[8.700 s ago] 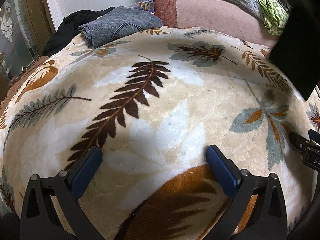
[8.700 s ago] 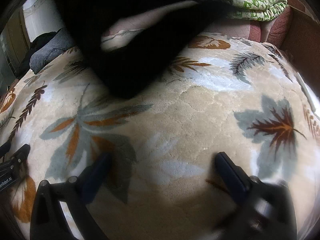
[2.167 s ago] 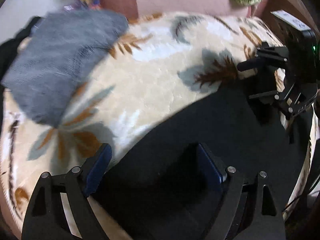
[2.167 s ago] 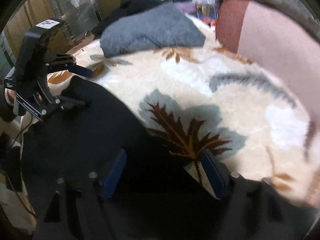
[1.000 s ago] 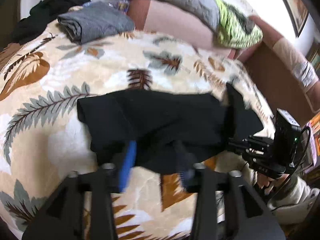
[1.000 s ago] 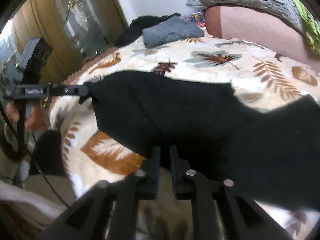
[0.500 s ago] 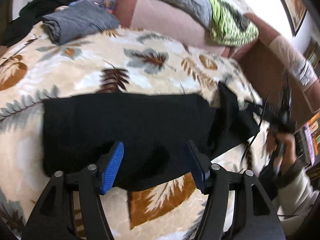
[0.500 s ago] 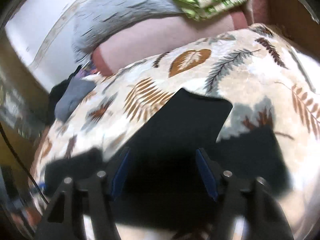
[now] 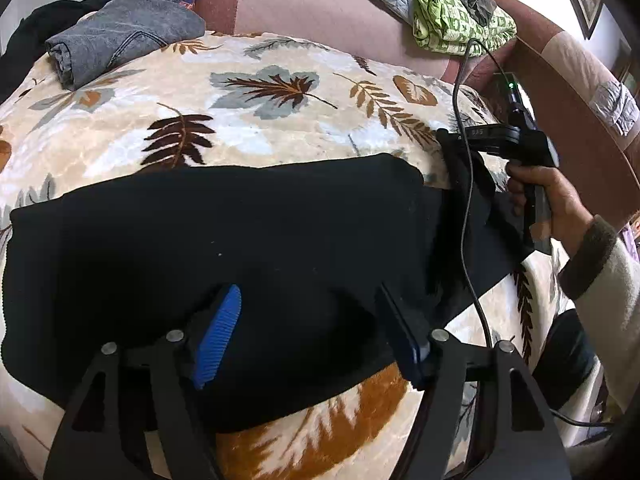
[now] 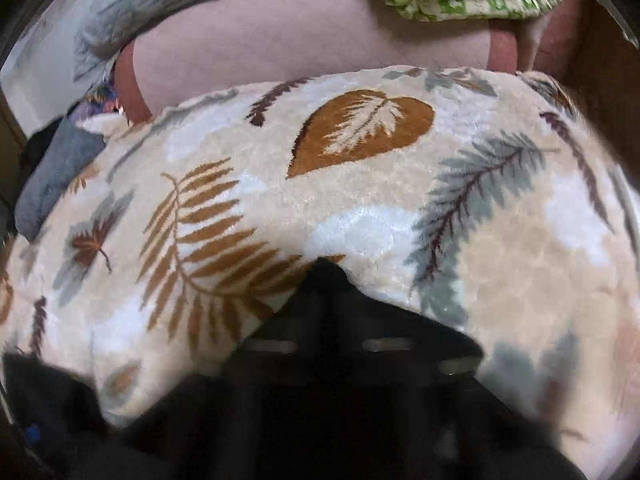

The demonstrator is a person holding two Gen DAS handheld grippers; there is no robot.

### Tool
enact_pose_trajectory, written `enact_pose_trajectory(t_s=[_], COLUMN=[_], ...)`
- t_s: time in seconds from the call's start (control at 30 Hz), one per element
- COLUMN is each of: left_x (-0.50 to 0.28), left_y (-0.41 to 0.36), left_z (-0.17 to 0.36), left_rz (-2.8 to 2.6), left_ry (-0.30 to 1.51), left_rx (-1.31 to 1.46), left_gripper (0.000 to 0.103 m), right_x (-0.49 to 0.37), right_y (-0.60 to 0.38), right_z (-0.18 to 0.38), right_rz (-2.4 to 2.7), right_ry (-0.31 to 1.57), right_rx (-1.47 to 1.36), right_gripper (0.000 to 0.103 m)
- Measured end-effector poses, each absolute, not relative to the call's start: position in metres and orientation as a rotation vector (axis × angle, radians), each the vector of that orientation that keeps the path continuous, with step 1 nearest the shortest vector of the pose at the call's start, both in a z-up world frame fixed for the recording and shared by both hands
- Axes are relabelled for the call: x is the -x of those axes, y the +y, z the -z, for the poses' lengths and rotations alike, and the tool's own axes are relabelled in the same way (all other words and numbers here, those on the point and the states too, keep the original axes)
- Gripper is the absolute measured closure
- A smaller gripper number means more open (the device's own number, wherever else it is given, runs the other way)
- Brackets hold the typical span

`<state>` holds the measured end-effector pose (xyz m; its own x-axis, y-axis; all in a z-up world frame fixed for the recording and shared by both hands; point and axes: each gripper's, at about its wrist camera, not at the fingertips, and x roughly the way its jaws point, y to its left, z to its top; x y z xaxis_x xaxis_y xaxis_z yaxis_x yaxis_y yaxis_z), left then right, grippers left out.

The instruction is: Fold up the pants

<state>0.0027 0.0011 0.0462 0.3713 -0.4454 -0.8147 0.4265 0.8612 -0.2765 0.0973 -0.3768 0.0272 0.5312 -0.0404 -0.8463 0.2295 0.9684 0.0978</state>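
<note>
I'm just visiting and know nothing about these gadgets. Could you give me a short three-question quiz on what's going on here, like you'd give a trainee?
1. True or false: the left gripper stands open above the black pants.
2. What is the right gripper pinching? A) the grey folded garment B) an end of the black pants C) the green quilt
3. What do the pants lie on?

Key: 1 true. 2 B. 3 A leaf-patterned blanket.
</note>
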Motion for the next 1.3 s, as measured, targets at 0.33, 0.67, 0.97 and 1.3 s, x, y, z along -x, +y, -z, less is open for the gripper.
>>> enact_pose_trajectory(t_s=[0.33, 0.67, 0.97, 1.3], left_x=[-0.001, 0.003, 0.006, 0.009], left_y=[0.004, 0.003, 0.004, 0.047], left_z=[-0.048, -0.049, -0.049, -0.062], left_rz=[0.565, 0.551, 0.534, 0.466], left_ry=[1.053, 1.072, 1.075, 1.051], left_rx=[0.064, 0.083, 0.098, 0.163], left_gripper=[0.033, 0.033, 0.033, 0.033], right_x=[0.084, 0.133, 0.116, 0.114], right_y=[-0.441, -0.477, -0.471, -0.459], right_z=[-0.096, -0.05, -0.037, -0.039], right_rz=[0.177, 0.194, 0.201, 0.262], right_ry=[0.834, 0.911, 0.921, 0.976], right_rx=[-0.39, -0.623, -0.63, -0.476], right_gripper=[0.1, 0.086, 0.099, 0.093])
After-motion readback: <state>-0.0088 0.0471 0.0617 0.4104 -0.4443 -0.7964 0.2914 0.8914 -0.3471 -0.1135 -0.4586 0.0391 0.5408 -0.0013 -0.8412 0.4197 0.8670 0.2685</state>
